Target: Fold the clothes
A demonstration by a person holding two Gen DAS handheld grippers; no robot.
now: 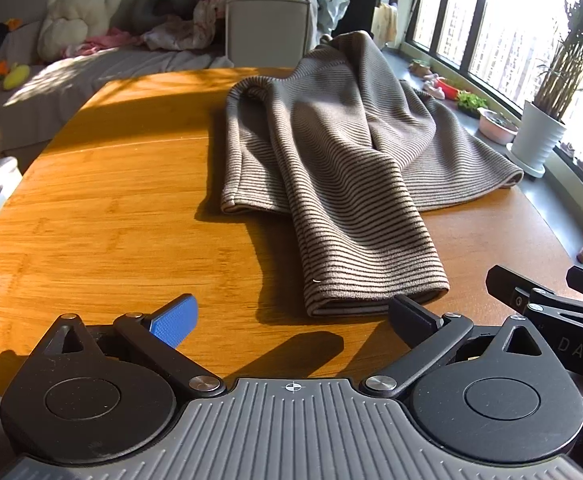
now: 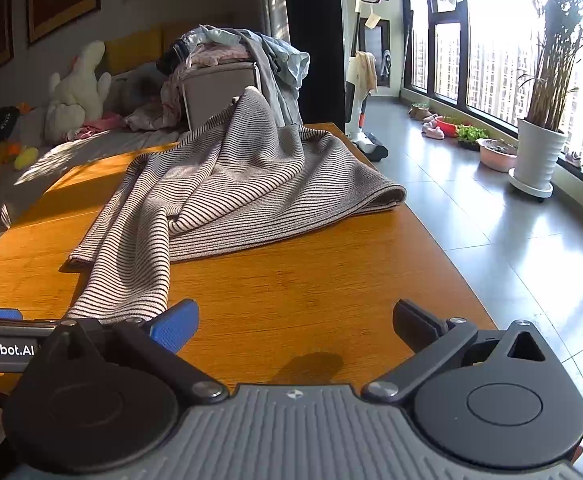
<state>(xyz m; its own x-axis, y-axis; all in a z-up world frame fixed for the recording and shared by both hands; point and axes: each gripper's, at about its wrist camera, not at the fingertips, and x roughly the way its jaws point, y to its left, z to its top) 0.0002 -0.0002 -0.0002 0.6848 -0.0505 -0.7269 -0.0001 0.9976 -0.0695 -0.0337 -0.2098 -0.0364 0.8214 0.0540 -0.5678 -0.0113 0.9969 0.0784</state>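
A brown striped sweater (image 1: 331,160) lies crumpled on the wooden table (image 1: 111,220), one sleeve stretched toward me. It also shows in the right wrist view (image 2: 231,188), with the table (image 2: 311,280) under it. My left gripper (image 1: 291,320) is open and empty, just short of the sleeve cuff (image 1: 379,296). My right gripper (image 2: 295,320) is open and empty over bare table, with the sleeve cuff (image 2: 119,304) beside its left finger. Part of the right gripper (image 1: 551,300) shows at the right edge of the left wrist view.
A sofa (image 1: 71,76) with a white plush toy (image 1: 79,8) and a box piled with clothes (image 1: 267,20) stands behind the table. A potted plant (image 2: 539,152), bowls and shoes line the window to the right. The table's right edge (image 2: 451,264) drops to tiled floor.
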